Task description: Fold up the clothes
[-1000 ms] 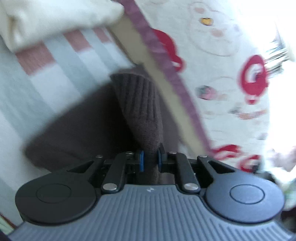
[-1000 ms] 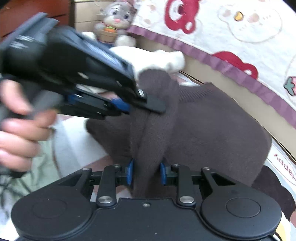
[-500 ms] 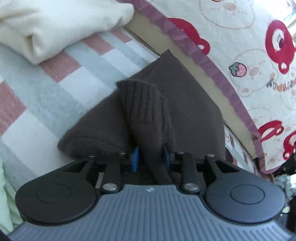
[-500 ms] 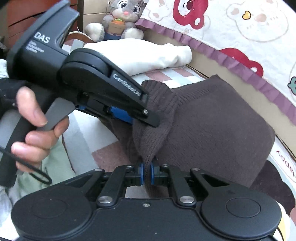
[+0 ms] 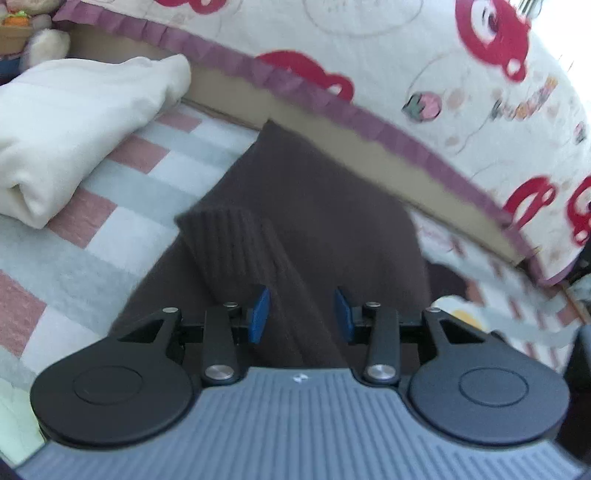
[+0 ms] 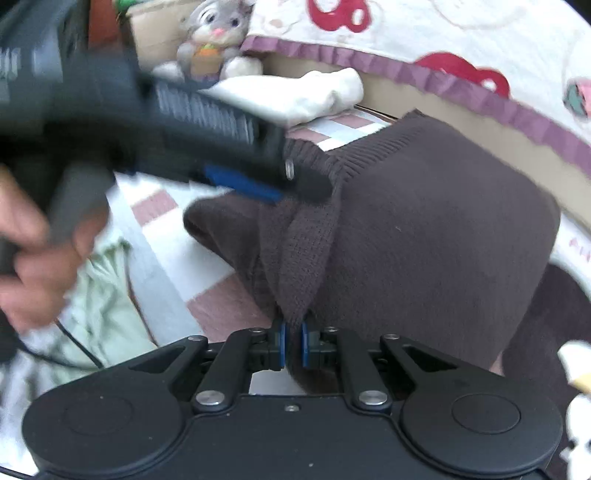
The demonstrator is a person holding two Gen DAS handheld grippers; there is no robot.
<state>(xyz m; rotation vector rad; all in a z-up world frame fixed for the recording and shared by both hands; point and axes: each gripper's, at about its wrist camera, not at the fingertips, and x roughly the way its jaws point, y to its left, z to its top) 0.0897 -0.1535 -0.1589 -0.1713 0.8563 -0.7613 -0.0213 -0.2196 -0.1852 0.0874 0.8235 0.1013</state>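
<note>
The brown sweater (image 6: 436, 236) lies bunched on the striped bed cover (image 5: 122, 173), just below the purple-trimmed quilt (image 5: 406, 55). The left gripper (image 5: 301, 314) is letting go, its fingers (image 5: 258, 314) spreading, the ribbed sleeve (image 5: 232, 243) loose between them. The right gripper (image 6: 291, 349) stays low on the sweater's near edge, clenched on a fold of knit. A cream folded garment (image 5: 74, 125) sits left of the sweater (a plush rabbit (image 6: 216, 35) behind it).
</note>
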